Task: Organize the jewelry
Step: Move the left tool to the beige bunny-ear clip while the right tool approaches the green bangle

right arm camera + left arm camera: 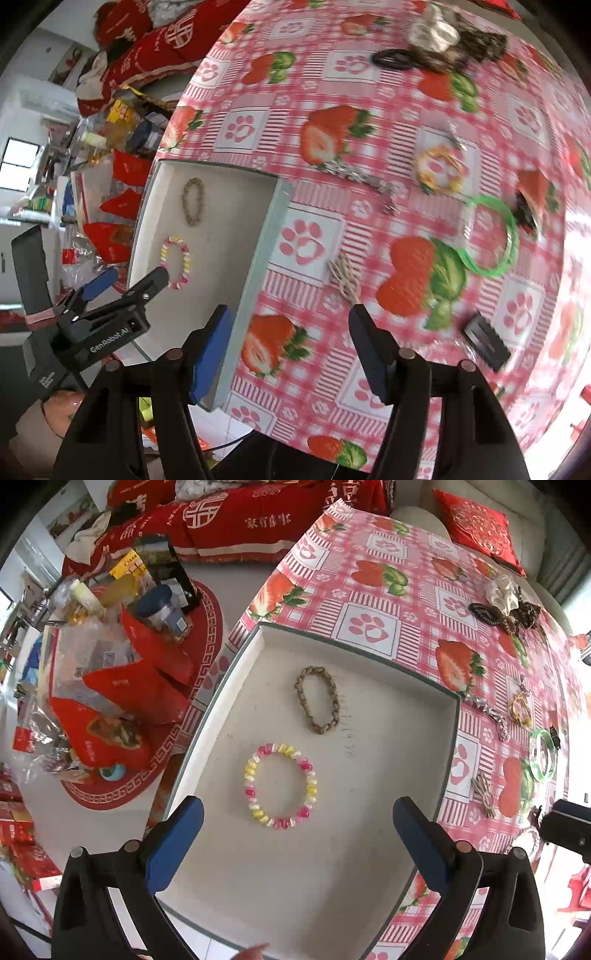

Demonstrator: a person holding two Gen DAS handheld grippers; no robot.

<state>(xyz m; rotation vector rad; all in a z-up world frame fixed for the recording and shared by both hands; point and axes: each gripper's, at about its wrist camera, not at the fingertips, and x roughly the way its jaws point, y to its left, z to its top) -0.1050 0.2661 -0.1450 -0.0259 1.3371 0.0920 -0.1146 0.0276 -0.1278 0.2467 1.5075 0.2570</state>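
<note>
Left wrist view: the left hand-held gripper (298, 834) stands wide apart, holding nothing, above the tray (388, 760); the beaded bracelet (280, 785) lies at 12 o'clock from it.

Right wrist view: the right hand-held gripper (290, 350) is partly spread, empty, over the worktop (369, 122); the green bangle (489, 236) sits toward 2 o'clock.

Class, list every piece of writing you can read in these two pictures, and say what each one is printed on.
"GenRobot.AI": white print on the black body of the left gripper, right wrist view.
White Chinese characters on the red sofa cover: mirrored, unreadable.
Print on red packets: too small.
</note>
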